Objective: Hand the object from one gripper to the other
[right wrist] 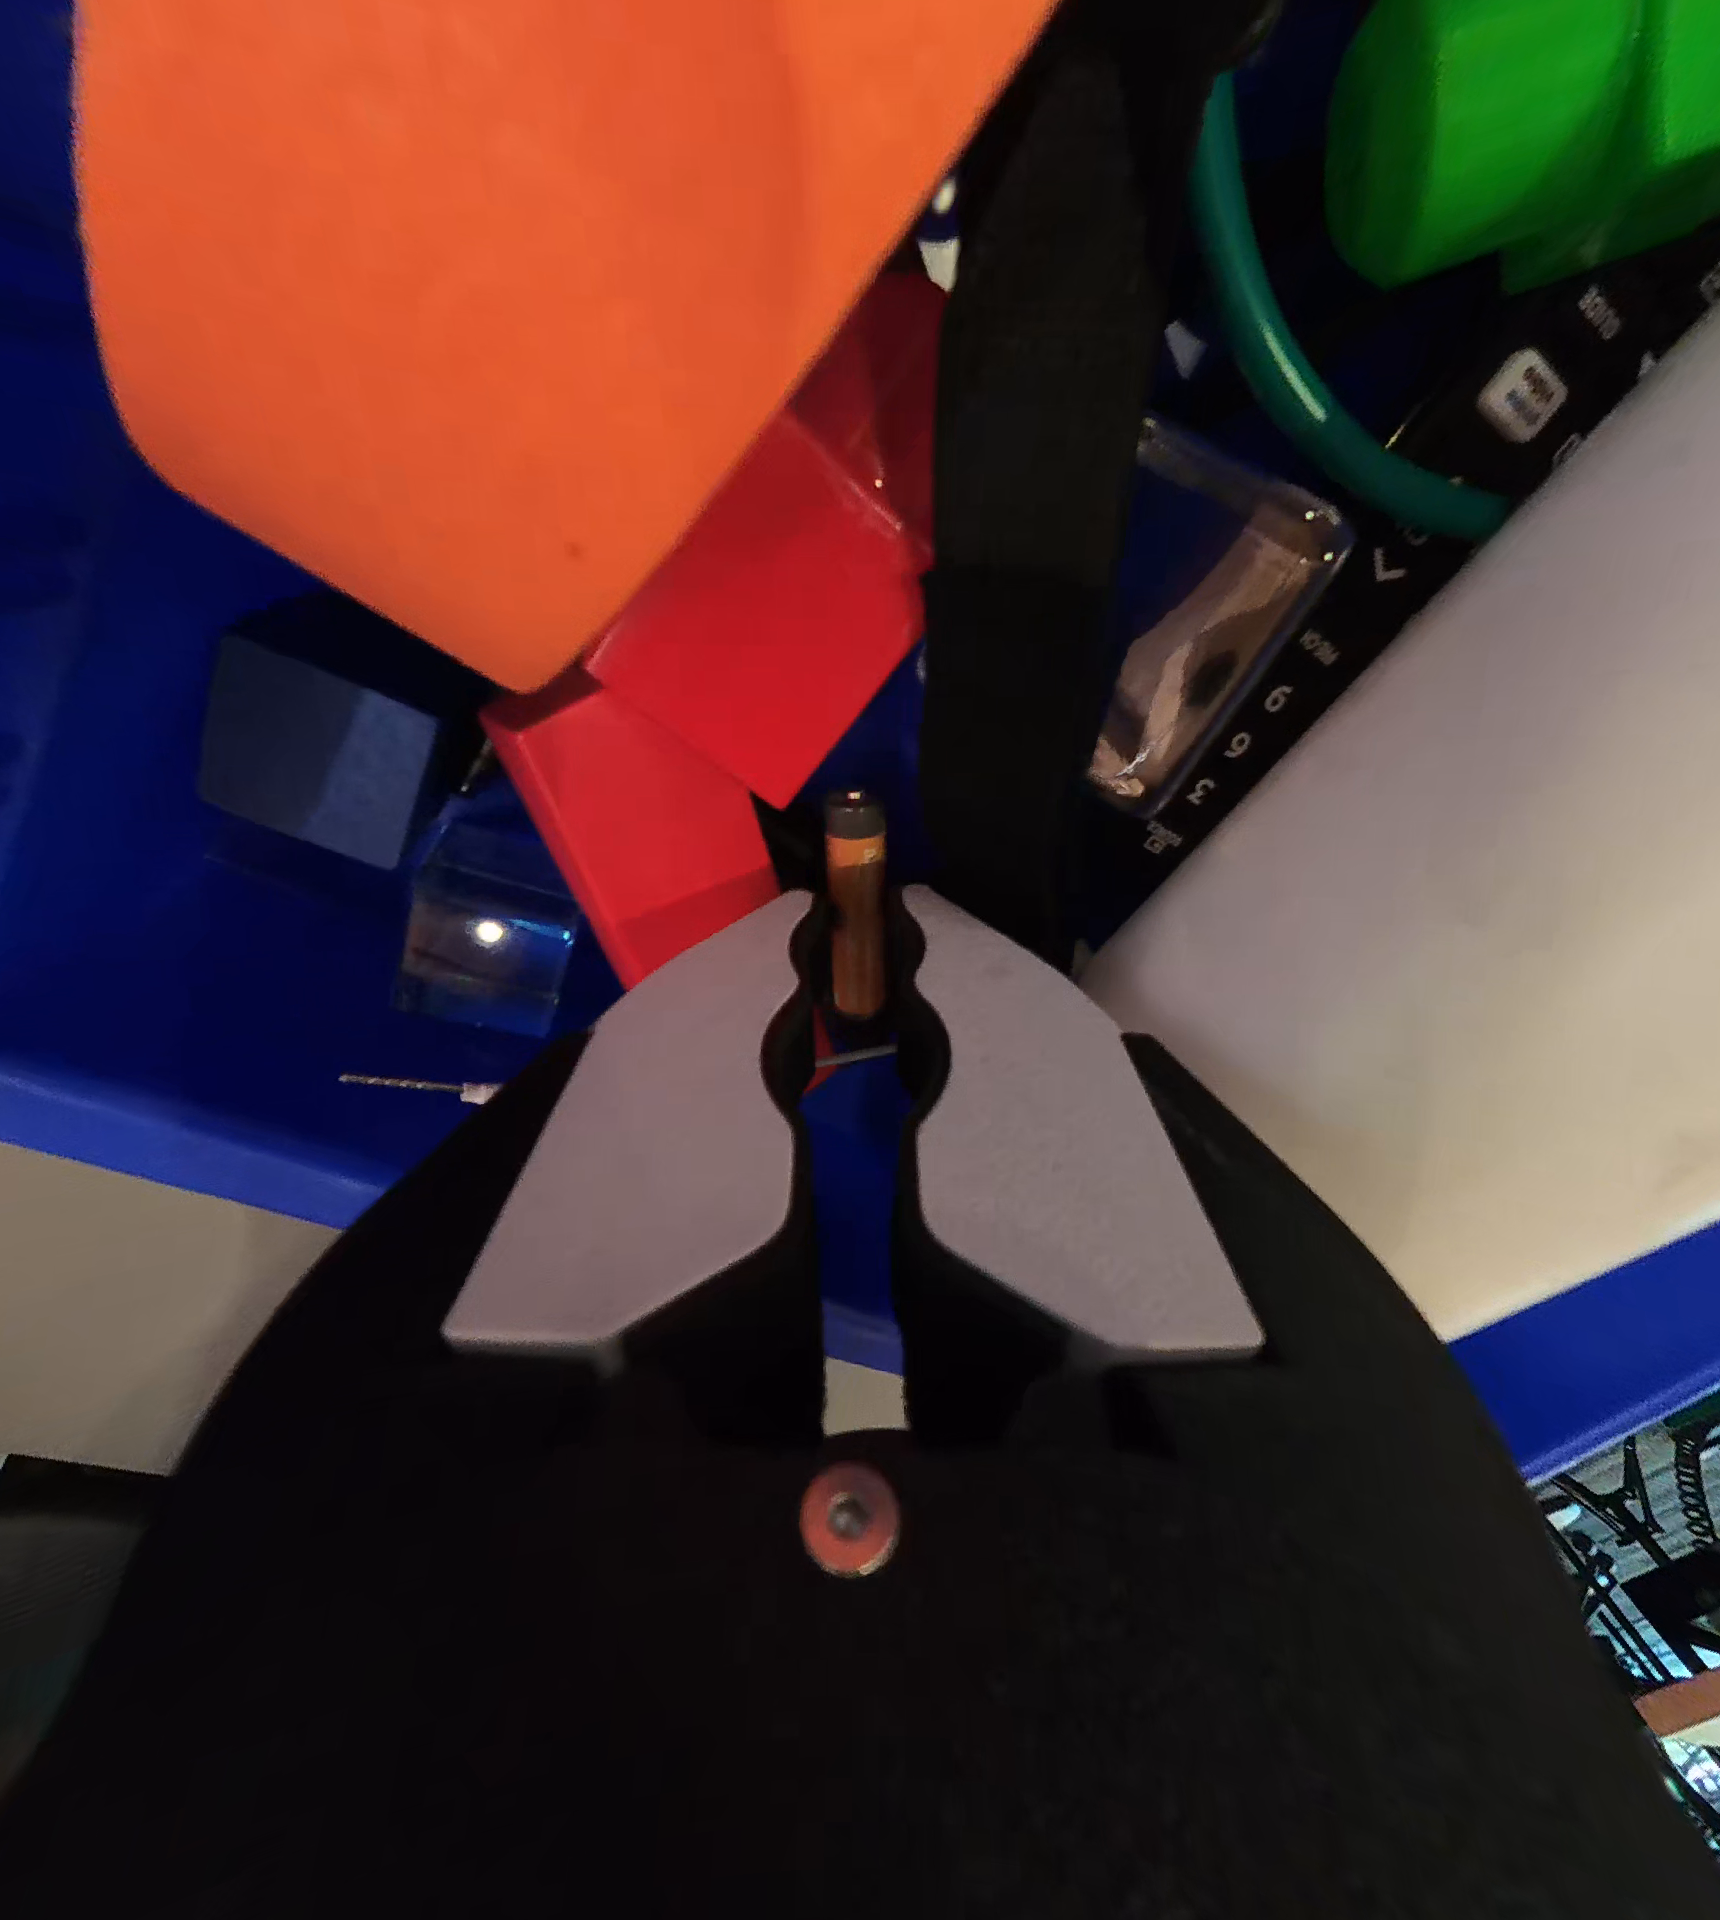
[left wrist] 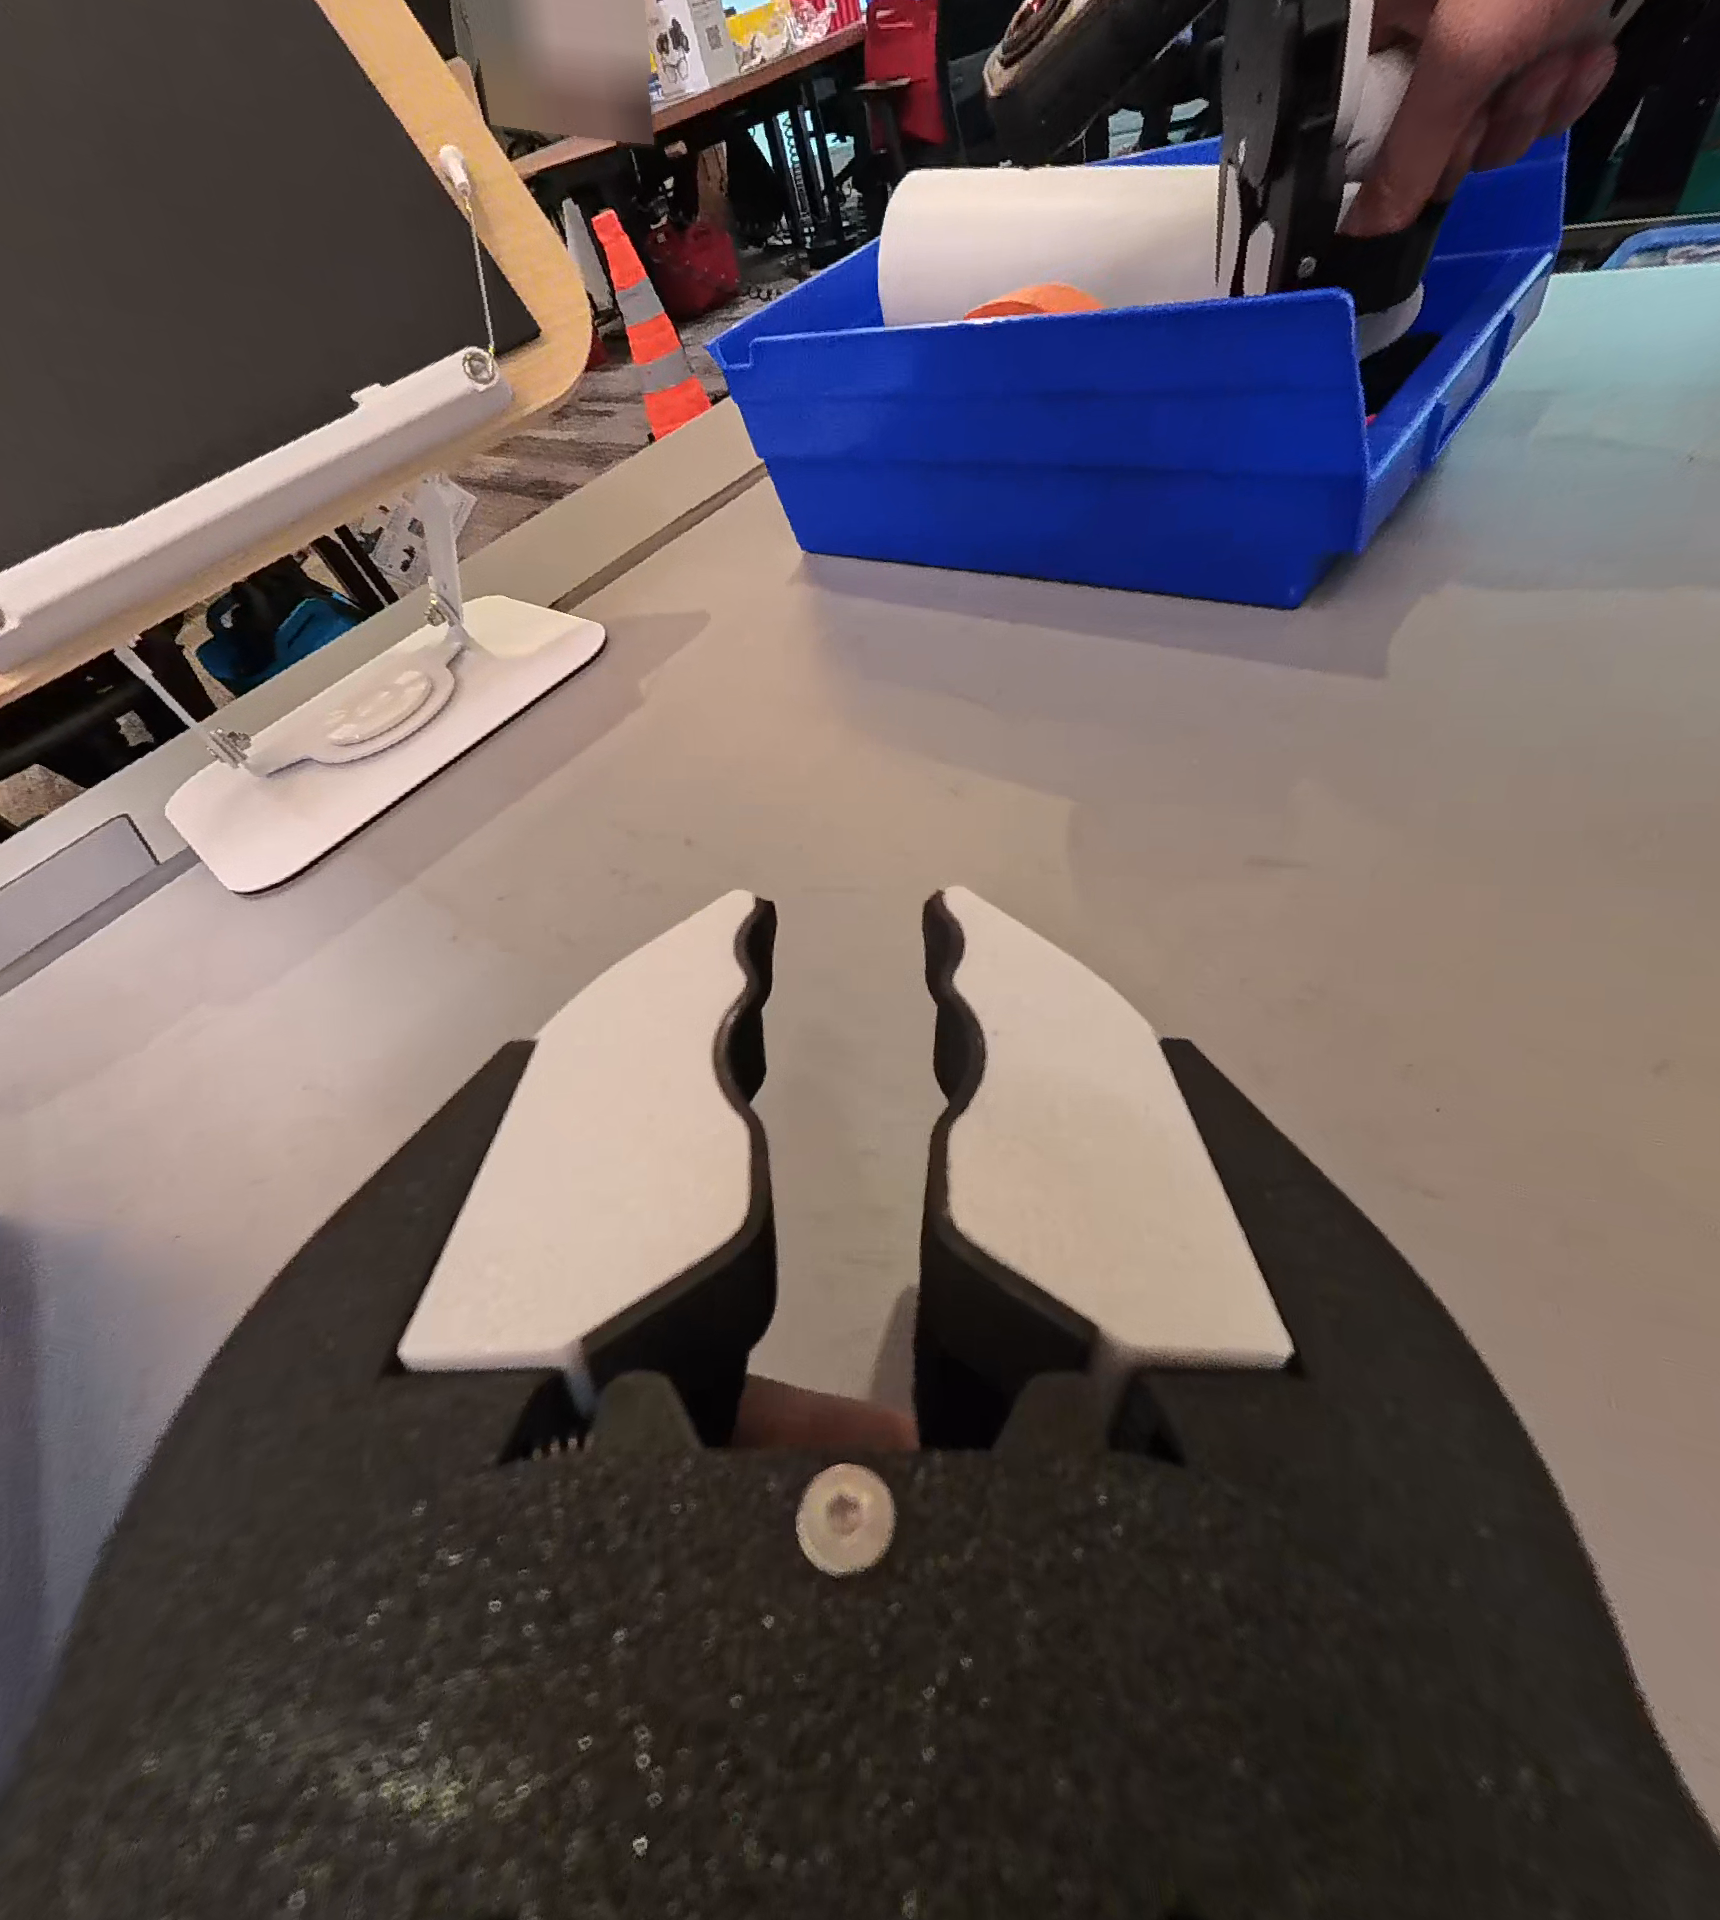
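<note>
1. Right wrist view: the right hand-held gripper (right wrist: 858, 914) pinches a small copper-coloured cylinder (right wrist: 854, 935) inside the blue bin (right wrist: 56, 831); lift straight, squeezing steadily.
2. Clutter crowds it: orange block (right wrist: 482, 312), red box (right wrist: 710, 727), black strap (right wrist: 1032, 520), white roll (right wrist: 1458, 883).
3. Left hand-held gripper (left wrist: 848, 914) waits spread over bare worktop (left wrist: 1251, 831), the roomier spot for the handover.

Markings on a black device in the bin

In the right wrist view a black remote-like device (right wrist: 1355, 665), lying among the clutter, bears small white digits and tiny key legends, mostly blurred; boxes (left wrist: 690, 42) far behind the counter show printing too small to read.
</note>
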`<state>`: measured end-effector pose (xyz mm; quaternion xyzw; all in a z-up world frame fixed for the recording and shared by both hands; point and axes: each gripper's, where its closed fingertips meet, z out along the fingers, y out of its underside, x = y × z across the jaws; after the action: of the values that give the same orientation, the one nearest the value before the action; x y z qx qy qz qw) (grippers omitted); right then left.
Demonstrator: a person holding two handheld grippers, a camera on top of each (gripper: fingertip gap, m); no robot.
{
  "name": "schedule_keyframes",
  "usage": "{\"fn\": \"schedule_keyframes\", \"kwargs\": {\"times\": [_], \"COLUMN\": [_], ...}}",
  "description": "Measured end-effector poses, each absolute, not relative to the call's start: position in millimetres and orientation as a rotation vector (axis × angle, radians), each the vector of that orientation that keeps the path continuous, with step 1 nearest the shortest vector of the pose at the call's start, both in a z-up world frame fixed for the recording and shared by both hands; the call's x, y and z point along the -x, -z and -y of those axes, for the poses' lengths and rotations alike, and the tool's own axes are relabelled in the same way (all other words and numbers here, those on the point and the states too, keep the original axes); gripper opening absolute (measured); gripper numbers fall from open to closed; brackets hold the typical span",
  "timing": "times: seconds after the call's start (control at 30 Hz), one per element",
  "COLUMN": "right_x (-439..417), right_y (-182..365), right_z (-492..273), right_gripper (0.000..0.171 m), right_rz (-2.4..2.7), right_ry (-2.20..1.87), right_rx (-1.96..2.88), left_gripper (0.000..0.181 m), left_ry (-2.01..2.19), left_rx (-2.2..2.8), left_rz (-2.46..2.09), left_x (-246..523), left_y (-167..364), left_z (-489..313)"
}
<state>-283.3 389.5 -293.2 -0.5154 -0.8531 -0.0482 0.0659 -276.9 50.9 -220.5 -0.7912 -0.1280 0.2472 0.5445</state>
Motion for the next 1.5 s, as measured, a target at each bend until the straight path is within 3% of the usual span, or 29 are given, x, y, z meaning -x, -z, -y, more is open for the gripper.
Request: {"fn": "schedule_keyframes", "kwargs": {"times": [0.13, 0.27, 0.43, 0.53, 0.63, 0.8, 1.03, 1.3, 1.5], "right_x": [283, 289, 274, 232, 212, 215, 229, 229, 233], "right_y": [273, 212, 145, 167, 202, 212, 218, 220, 219], "right_z": [-384, -347, -208, -134, -111, -119, -119, -113, -118], "right_gripper": [0.017, 0.022, 0.024, 0.026, 0.031, 0.029, 0.031, 0.034, 0.034], "right_rz": [2.536, 2.407, 2.052, 1.915, 1.933, 1.975, 2.029, 2.049, 2.024], "right_ry": [0.059, -0.249, -1.279, -1.758, -1.753, -1.727, -1.812, -1.903, -1.947], "right_rx": [1.552, 1.38, 1.095, 1.031, 1.022, 0.954, 0.987, 1.027, 1.08], "left_gripper": [0.028, 0.028, 0.029, 0.031, 0.038, 0.039, 0.045, 0.055, 0.052], "left_ry": [-0.563, -0.524, -0.45, -0.335, -0.19, -0.099, -0.581, -0.324, -0.081], "left_rx": [1.888, 1.888, 1.891, 1.897, 1.932, 2.021, 2.472, 3.094, 3.172], "left_rz": [0.33, 0.368, 0.343, 0.325, 0.32, 0.353, 0.328, 0.011, -0.058], "left_x": [278, 278, 267, 251, 227, 207, 313, 396, 414], "left_y": [223, 222, 217, 212, 209, 198, 163, 229, 250], "left_z": [-50, -47, -50, -54, -44, 28, 201, 297, 296]}}
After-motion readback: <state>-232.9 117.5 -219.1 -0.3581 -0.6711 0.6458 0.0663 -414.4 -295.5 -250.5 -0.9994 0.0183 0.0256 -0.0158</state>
